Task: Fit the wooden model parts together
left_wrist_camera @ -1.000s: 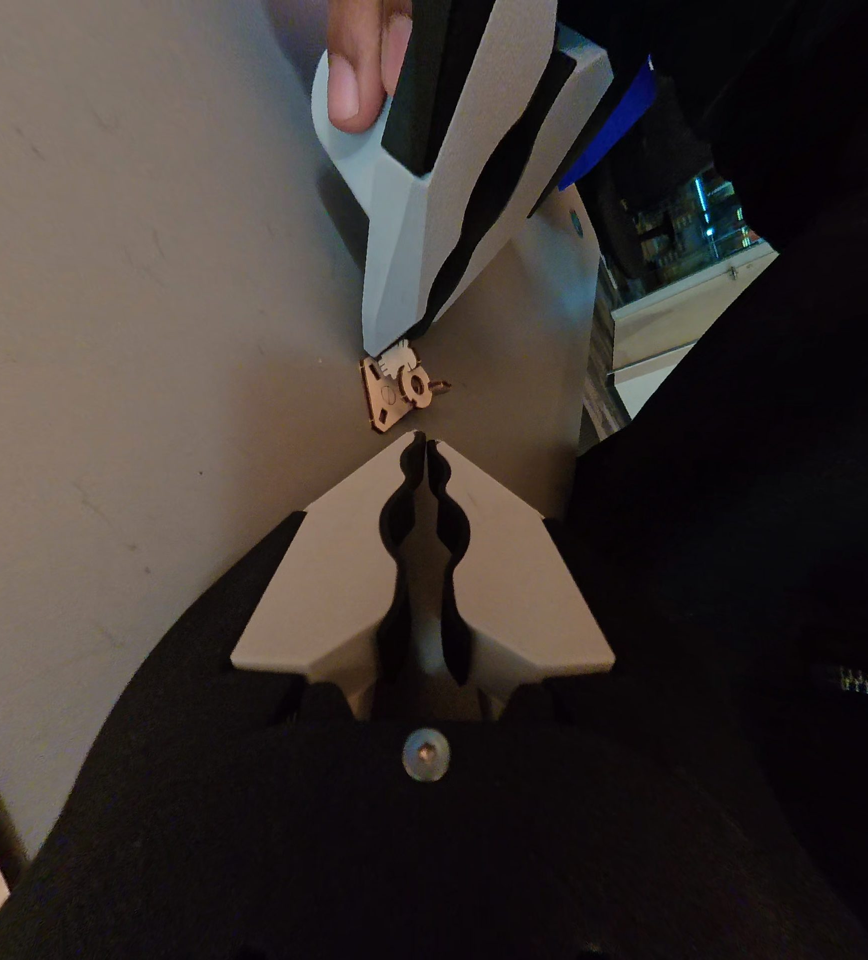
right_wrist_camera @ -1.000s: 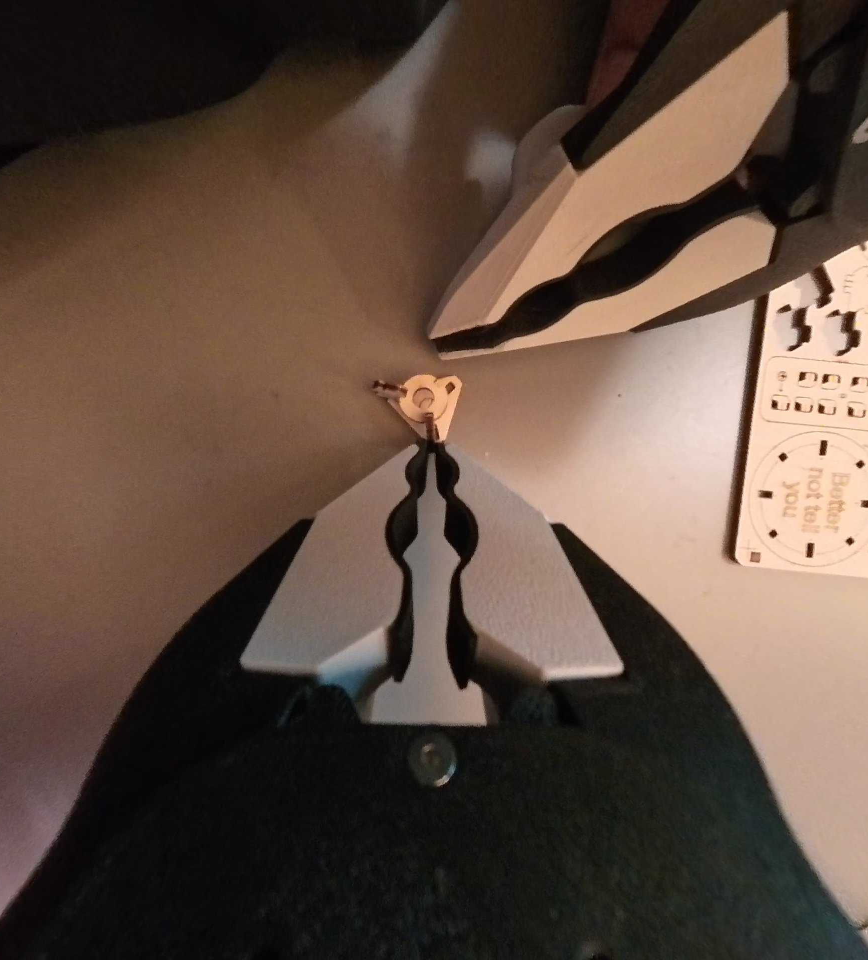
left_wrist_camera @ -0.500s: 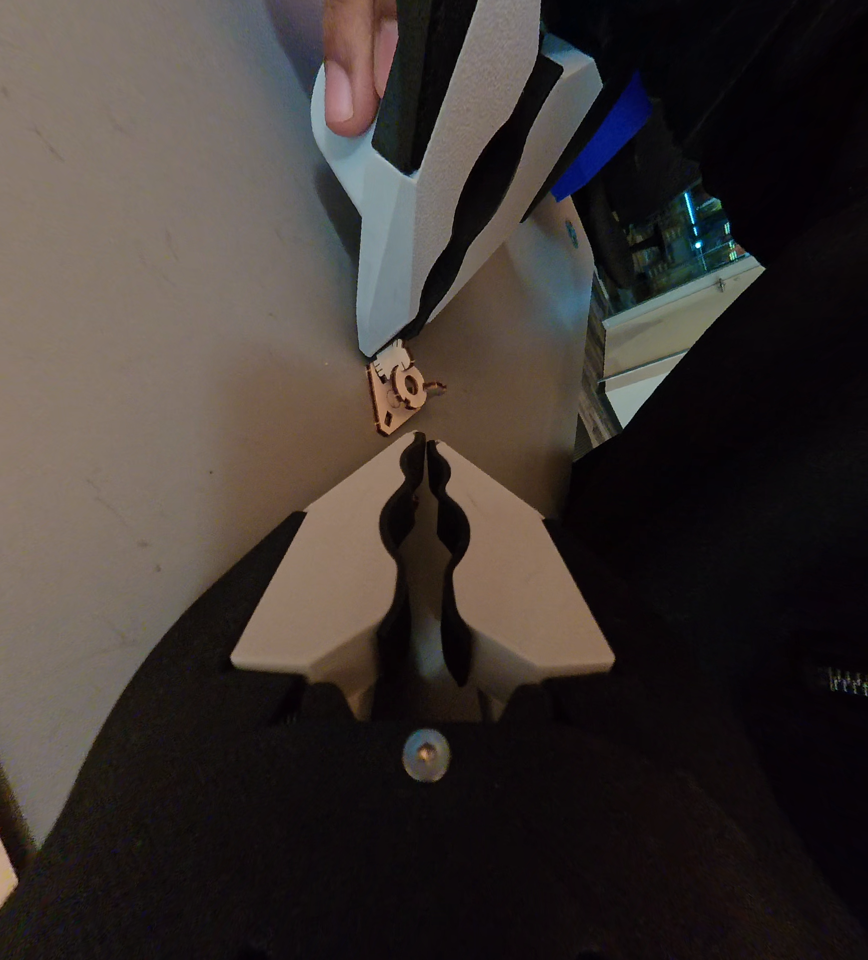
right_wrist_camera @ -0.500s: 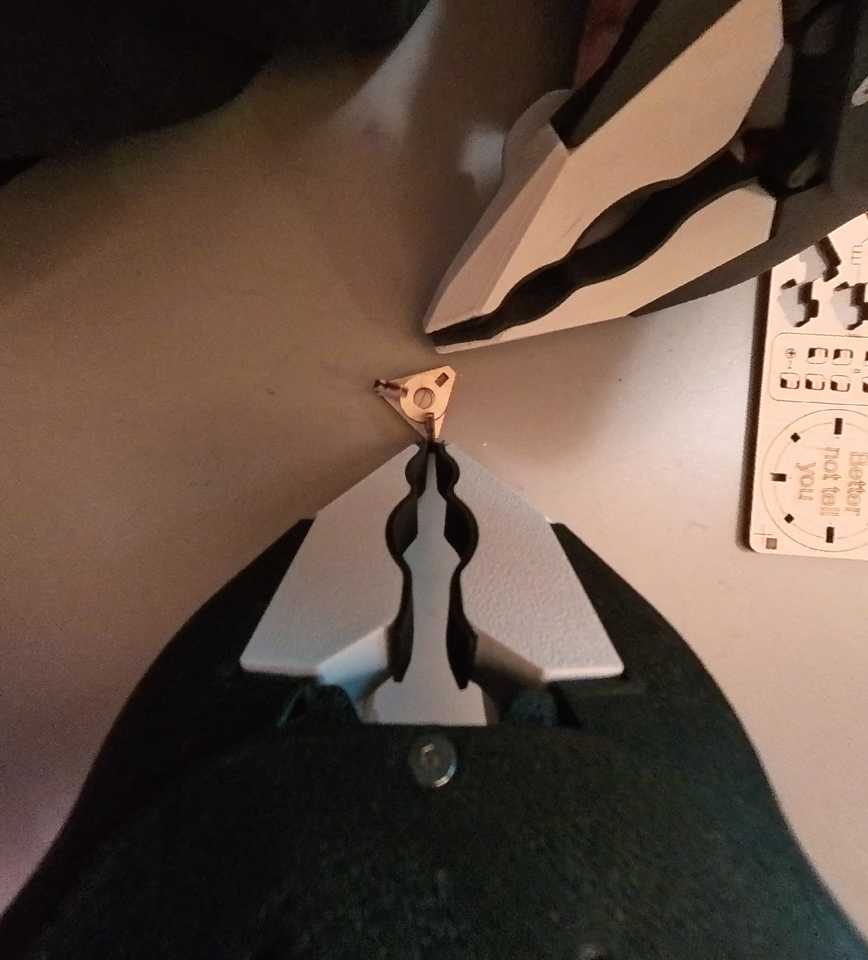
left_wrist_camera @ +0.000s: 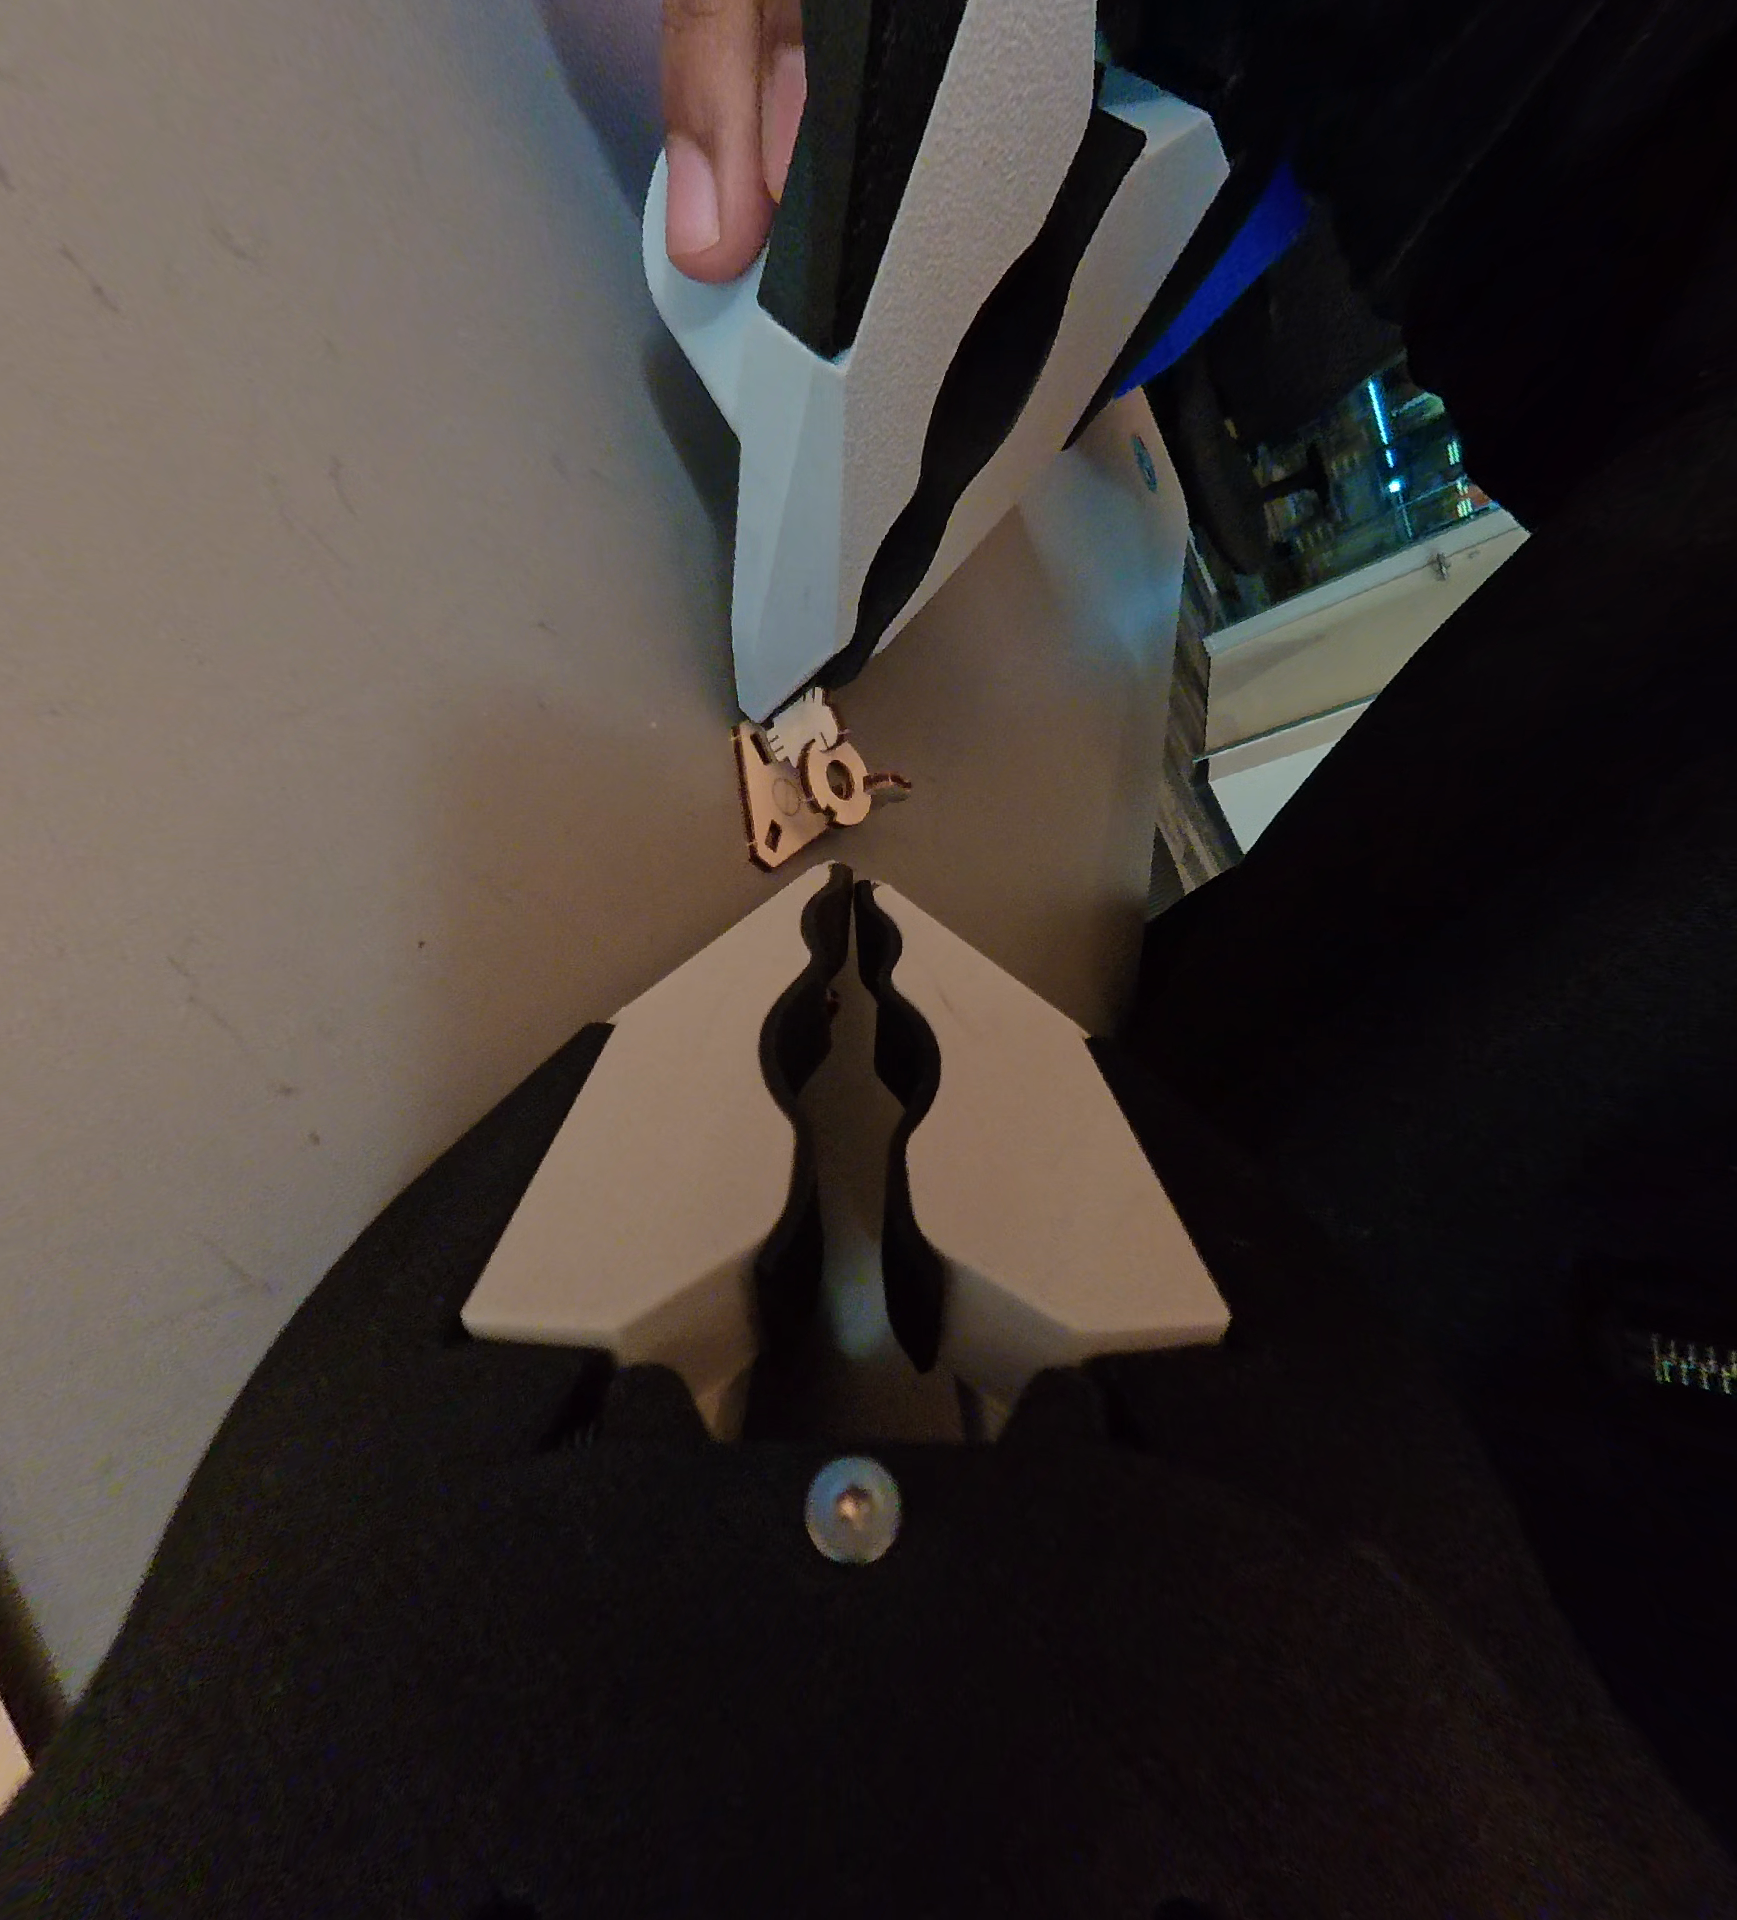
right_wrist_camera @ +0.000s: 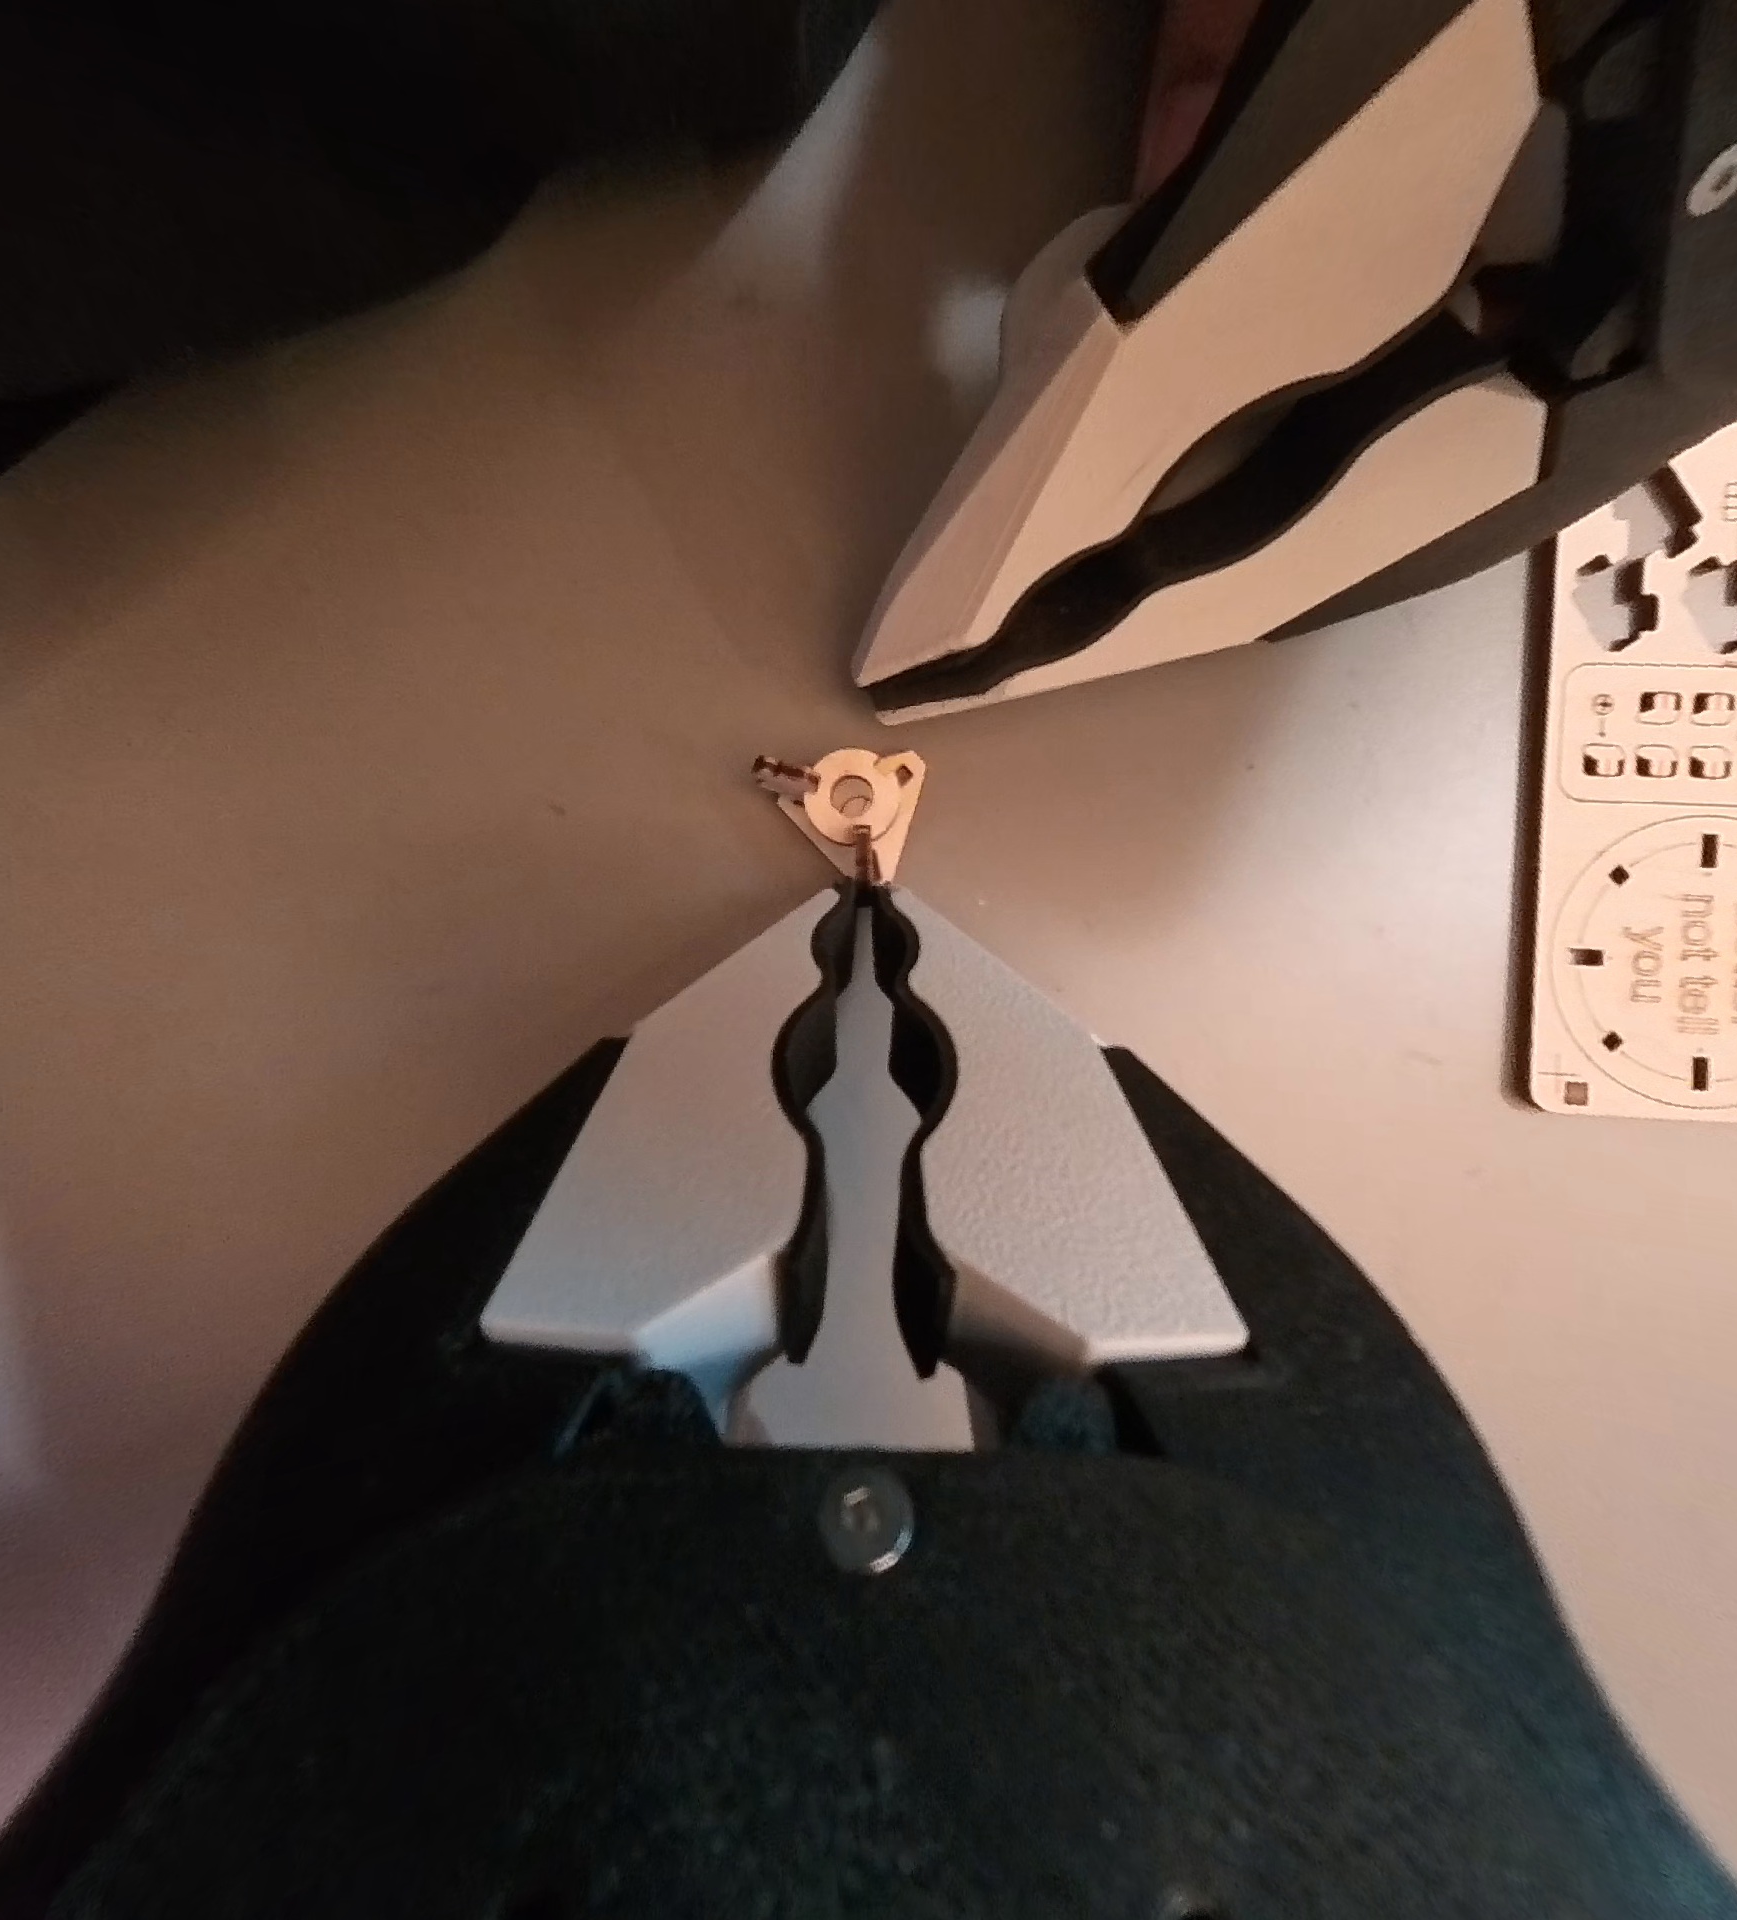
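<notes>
Wooden assembly [right_wrist_camera: 859, 808] pinched between right gripper's [right_wrist_camera: 861, 886] closed fingertips

The light around me is dim and warm, turning the grey table [right_wrist_camera: 344, 831] brownish, with a paler, cooler patch on its far right and soft shadows pooling under my claws. My wide lens bends the edges, and the dark housing near the camera is soft and grainy. A distant bright window strip [left_wrist_camera: 1363, 623] glares on the right, slightly blurred.
</notes>
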`<state>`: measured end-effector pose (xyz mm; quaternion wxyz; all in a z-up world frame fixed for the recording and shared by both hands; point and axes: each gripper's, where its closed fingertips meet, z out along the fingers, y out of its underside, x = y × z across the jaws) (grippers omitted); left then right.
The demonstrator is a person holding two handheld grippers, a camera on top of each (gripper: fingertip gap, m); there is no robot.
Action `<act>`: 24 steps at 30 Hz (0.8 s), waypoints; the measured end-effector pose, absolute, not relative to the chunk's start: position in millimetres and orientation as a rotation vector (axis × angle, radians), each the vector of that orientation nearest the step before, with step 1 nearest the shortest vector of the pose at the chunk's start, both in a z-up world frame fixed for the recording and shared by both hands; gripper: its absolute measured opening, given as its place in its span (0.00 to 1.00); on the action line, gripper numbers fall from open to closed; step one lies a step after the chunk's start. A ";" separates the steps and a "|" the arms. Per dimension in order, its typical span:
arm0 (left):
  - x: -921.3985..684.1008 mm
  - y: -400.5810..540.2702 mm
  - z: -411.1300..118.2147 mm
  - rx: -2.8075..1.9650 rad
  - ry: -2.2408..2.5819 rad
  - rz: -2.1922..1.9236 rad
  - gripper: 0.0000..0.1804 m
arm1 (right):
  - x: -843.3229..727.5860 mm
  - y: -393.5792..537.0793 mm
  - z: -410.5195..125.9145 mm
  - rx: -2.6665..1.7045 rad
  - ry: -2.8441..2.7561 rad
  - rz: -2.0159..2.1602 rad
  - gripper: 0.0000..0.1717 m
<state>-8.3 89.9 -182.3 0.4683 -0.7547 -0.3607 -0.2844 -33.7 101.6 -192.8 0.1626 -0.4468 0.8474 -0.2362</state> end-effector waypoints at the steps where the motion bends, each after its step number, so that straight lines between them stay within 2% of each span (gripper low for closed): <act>1: -8.3 89.9 -182.2 -1.850 -0.885 -0.699 0.00 | -33.5 101.8 -193.2 -1.275 2.419 -0.670 0.00; 24: -8.6 89.6 -180.1 -1.824 -0.885 -0.724 0.00 | -34.1 102.4 -194.6 -1.329 2.375 -0.577 0.00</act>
